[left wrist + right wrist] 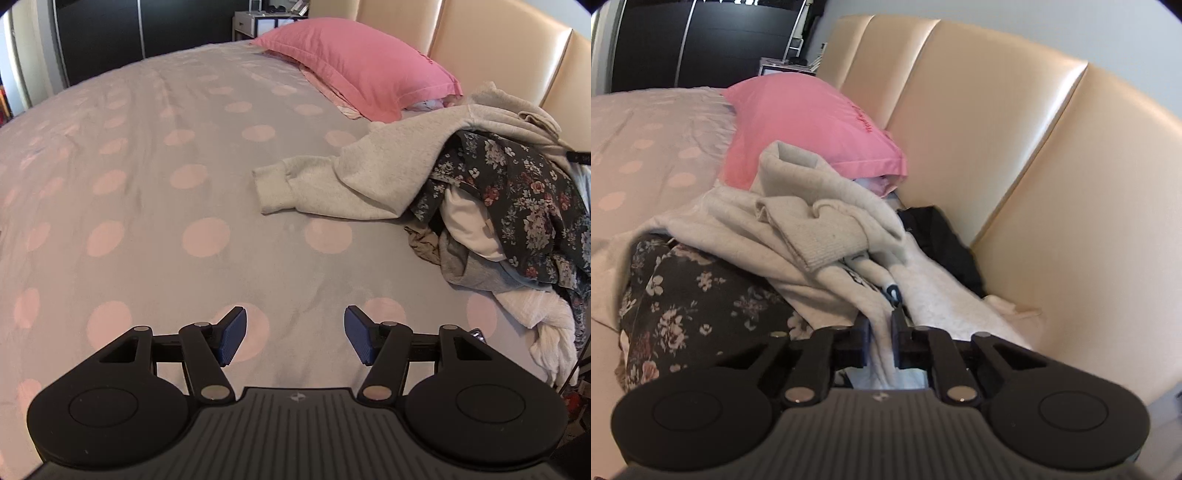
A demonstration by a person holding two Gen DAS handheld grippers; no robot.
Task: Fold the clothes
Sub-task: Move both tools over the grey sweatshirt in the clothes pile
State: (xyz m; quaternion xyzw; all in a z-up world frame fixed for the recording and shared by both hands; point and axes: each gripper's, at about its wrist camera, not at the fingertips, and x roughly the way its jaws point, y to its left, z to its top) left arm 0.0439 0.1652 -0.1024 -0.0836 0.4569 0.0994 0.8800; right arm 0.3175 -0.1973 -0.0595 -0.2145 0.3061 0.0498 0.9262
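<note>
A pile of clothes lies at the bed's right side by the headboard. On top is a light grey sweatshirt [369, 173], one sleeve stretched onto the bedspread; it also shows in the right wrist view [827, 229]. Under it is a dark floral garment [517, 199] [701, 295]. My left gripper [294, 338] is open and empty, hovering over the bedspread left of the pile. My right gripper [881, 336] is shut on a fold of the grey sweatshirt at the near side of the pile.
The bed has a grey bedspread with pink dots [166, 184]. A pink pillow [362, 70] [812, 125] lies against the beige padded headboard [1015, 166]. White and grey garments [535, 314] trail off the bed edge. A black item [942, 240] sits by the headboard.
</note>
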